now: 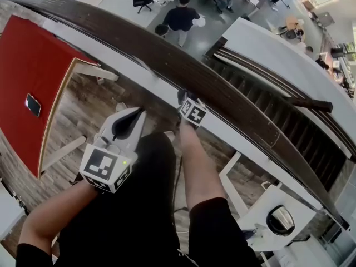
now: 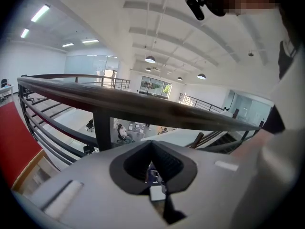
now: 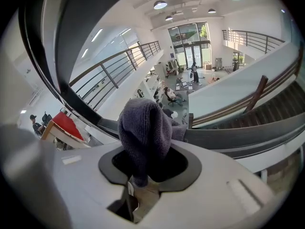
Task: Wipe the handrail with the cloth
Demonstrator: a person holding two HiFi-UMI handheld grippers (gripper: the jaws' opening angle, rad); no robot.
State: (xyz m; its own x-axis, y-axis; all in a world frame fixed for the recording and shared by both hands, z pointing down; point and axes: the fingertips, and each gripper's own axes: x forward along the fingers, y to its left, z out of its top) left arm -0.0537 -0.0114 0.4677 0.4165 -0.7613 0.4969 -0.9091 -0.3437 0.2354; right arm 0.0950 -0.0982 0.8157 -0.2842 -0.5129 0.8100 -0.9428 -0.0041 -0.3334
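Right gripper view: right gripper (image 3: 140, 180) pinches the cloth (image 3: 143, 128), bulging beyond its jaws, perhaps touching the handrail (image 3: 238, 138); left gripper (image 2: 153, 173) closed.

The handrail (image 1: 167, 60) is dark brown wood with a dull sheen. The cloth (image 3: 143, 128) is a greyish-purple knit. The left gripper (image 2: 153, 168) and right gripper (image 3: 147, 168) are pale grey with black jaw linings, and their marker cubes (image 1: 105, 168) carry black-and-white squares. At the head view's left, a table (image 1: 33, 65) is red with pale wooden edging.
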